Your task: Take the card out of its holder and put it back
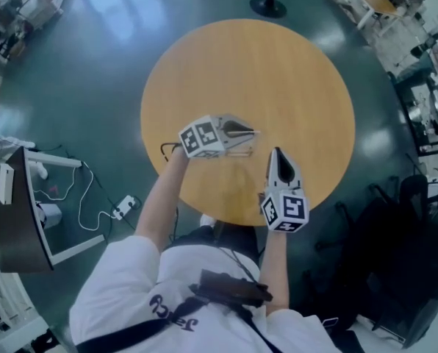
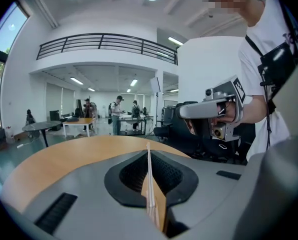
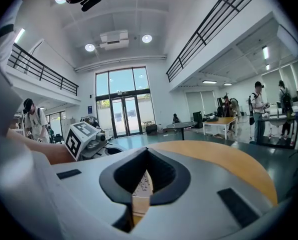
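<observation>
Both grippers hang above the round wooden table (image 1: pixel 278 65). My left gripper (image 1: pixel 252 132) points right and is shut on a thin flat card holder (image 2: pixel 150 194), seen edge-on between its jaws. A black lanyard loop (image 1: pixel 165 151) trails by the left wrist. My right gripper (image 1: pixel 276 153) points away from me, just right of the left one's tip. It is shut on a flat card (image 3: pixel 140 185) with small print on its face. In the left gripper view the right gripper (image 2: pixel 214 106) shows at the upper right. The right gripper view shows the left gripper's marker cube (image 3: pixel 81 138) at the left.
On the floor beyond the table stands a black stand base (image 1: pixel 268 6). A white rack (image 1: pixel 28 197) with cables and a power strip (image 1: pixel 125 206) is at the left. Black chairs (image 1: pixel 410 197) stand at the right. Several people stand far off by other tables.
</observation>
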Available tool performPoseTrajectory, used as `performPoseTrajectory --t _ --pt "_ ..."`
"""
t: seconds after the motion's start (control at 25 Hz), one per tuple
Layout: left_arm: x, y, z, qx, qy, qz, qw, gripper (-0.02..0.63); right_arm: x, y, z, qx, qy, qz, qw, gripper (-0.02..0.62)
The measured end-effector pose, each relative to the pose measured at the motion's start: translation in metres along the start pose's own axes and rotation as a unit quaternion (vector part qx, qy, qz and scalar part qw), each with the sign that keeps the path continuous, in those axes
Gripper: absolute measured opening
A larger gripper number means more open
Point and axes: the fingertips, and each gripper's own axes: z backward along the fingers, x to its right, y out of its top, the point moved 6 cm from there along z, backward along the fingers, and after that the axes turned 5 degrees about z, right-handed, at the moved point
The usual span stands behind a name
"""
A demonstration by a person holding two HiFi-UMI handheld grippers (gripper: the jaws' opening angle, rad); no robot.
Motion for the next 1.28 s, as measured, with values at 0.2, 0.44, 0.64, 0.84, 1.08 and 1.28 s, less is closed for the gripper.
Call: performPoseTrajectory --t 0.2,0.44,0.64,0.84,1.08,1.28 --pt "-0.002 0.034 0.015 0.023 0.037 -0.005 0.999 0.028 -0.003 0.02 0.001 0.028 0.0 0.015 0.999 0.006" --pt "0.016 0.058 0.035 0.053 0.084 0.015 0.995 0.028 -0.013 0.049 0.003 0.061 0.001 0.032 0.998 0.006" --pt "0.029 0.063 0.053 0.052 0.159 0.02 0.9857 0.028 -0.028 0.068 0.006 0.103 -0.016 0.06 0.993 0.006" --pt "0.045 0.061 0.068 0.066 0.223 0.036 0.972 0.028 -0.035 0.075 0.008 0.112 -0.019 0.069 0.991 0.006" --pt "0.054 0.067 0.089 0.118 0.266 0.063 0.9548 0.028 -0.039 0.078 0.005 0.11 -0.031 0.072 0.991 0.006" --pt "0.058 0.07 0.104 0.153 0.324 0.085 0.93 0.028 -0.048 0.084 0.002 0.117 -0.019 0.072 0.99 0.005"
